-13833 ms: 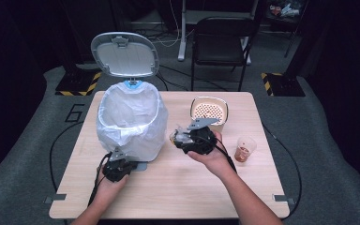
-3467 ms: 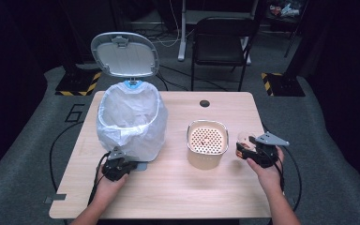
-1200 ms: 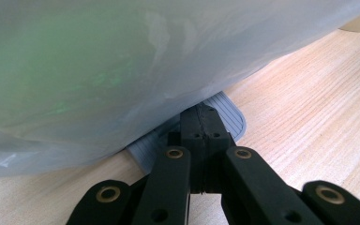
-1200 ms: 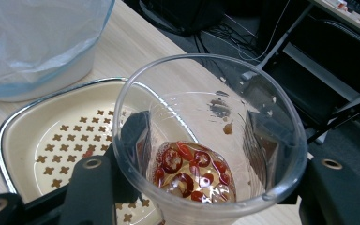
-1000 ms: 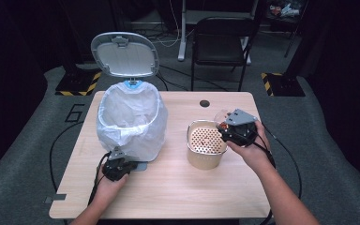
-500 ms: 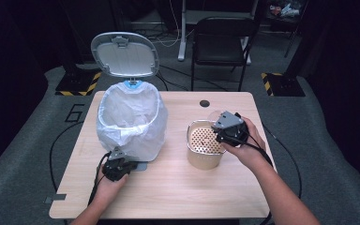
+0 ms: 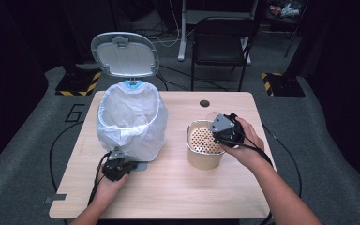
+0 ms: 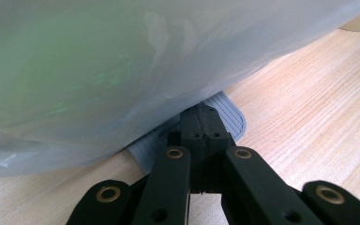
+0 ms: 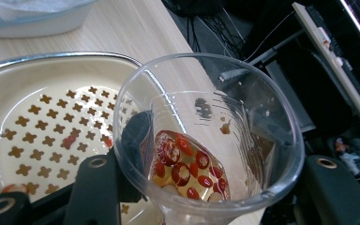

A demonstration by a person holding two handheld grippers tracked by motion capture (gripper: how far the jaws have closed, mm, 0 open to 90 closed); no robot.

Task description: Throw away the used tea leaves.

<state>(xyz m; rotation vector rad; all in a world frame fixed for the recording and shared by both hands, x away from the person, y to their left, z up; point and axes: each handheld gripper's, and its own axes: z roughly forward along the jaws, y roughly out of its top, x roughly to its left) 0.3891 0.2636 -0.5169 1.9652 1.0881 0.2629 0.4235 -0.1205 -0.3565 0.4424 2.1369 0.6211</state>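
One clear plastic cup (image 9: 206, 140) with red chili slices is gripped by the right gripper (image 7: 226, 130) over the one round perforated basket (image 7: 205, 149), right of the bag-lined bin (image 7: 131, 123). The left gripper (image 8: 201, 123) is closed on the ribbed grey pedal (image 8: 227, 110).

We see two bare forearms with no sleeves. The black, blocky left gripper (image 7: 117, 168) trails a black cable. The black right gripper (image 7: 226, 132) carries a grey three-cornered plate on top and trails its own black cable. In the left gripper view, we note matte black link arms with brass-ringed pivot holes, and black fingers (image 8: 201, 129) with small recessed screw holes.
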